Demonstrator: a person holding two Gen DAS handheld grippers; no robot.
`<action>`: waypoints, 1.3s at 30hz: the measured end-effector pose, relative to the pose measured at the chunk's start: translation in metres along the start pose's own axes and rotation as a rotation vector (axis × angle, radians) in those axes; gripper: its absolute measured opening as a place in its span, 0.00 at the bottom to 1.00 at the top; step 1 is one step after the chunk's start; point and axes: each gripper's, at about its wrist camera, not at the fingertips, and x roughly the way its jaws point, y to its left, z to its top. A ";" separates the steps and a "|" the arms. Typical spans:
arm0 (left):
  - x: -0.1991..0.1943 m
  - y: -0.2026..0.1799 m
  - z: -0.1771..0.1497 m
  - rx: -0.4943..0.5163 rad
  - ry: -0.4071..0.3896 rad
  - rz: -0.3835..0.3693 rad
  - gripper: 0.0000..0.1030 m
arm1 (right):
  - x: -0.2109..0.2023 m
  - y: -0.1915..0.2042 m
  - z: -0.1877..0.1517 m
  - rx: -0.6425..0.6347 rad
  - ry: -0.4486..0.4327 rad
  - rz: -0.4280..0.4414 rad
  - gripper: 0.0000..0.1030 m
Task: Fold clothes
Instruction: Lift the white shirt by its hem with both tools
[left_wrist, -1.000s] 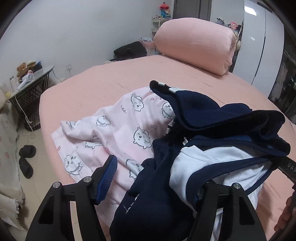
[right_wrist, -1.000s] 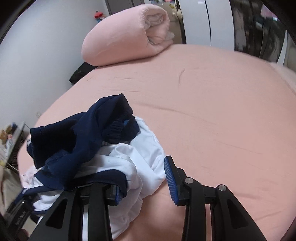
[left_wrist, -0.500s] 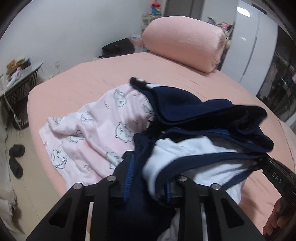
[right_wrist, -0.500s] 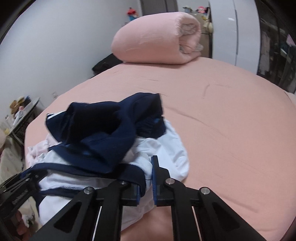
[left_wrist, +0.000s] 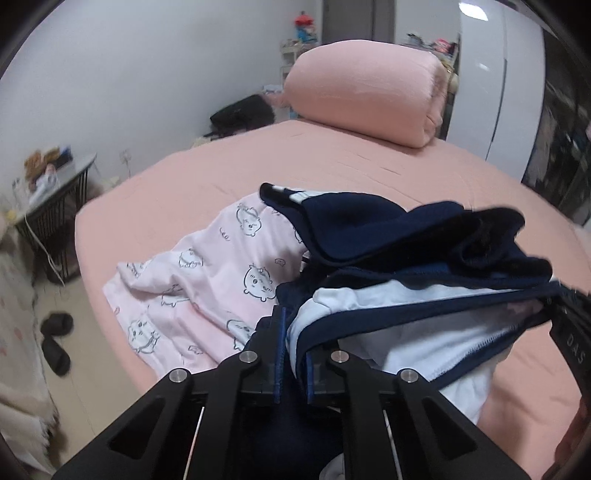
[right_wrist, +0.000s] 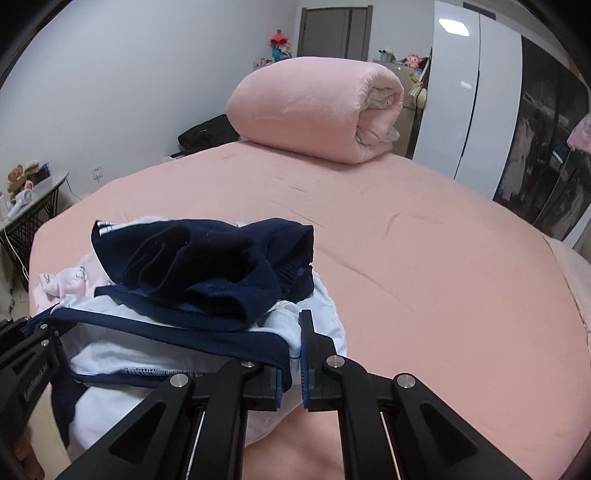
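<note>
A white jacket with navy trim (left_wrist: 417, 332) (right_wrist: 155, 350) is bunched on the pink bed (right_wrist: 424, 258), its zip edge stretched between both grippers. My left gripper (left_wrist: 293, 354) is shut on the jacket's navy-trimmed edge. My right gripper (right_wrist: 293, 365) is shut on the far end of the same edge. A crumpled navy garment (left_wrist: 388, 225) (right_wrist: 207, 266) lies on top of the jacket. A pale pink garment with cartoon faces (left_wrist: 199, 284) (right_wrist: 70, 280) lies spread beneath and to the left.
A rolled pink duvet (right_wrist: 314, 110) sits at the bed's far end, white wardrobes (right_wrist: 469, 92) behind it. A side table (left_wrist: 51, 199) with cables and dark slippers (left_wrist: 55, 343) on the floor are left of the bed. A black bag (left_wrist: 242, 114) lies by the wall.
Both grippers were open a second ago and have since shut on the jacket's navy-trimmed edge. Both have lifted, pulling the edge taut and raising the pile.
</note>
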 end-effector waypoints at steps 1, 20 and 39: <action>-0.003 0.001 0.001 -0.013 0.002 -0.008 0.07 | -0.003 -0.002 0.001 0.009 0.002 0.002 0.03; -0.090 -0.023 0.045 0.062 -0.113 -0.024 0.07 | -0.091 -0.030 0.047 0.041 -0.097 -0.078 0.03; -0.249 -0.035 0.103 0.128 -0.365 -0.011 0.09 | -0.244 -0.038 0.106 0.023 -0.315 -0.167 0.03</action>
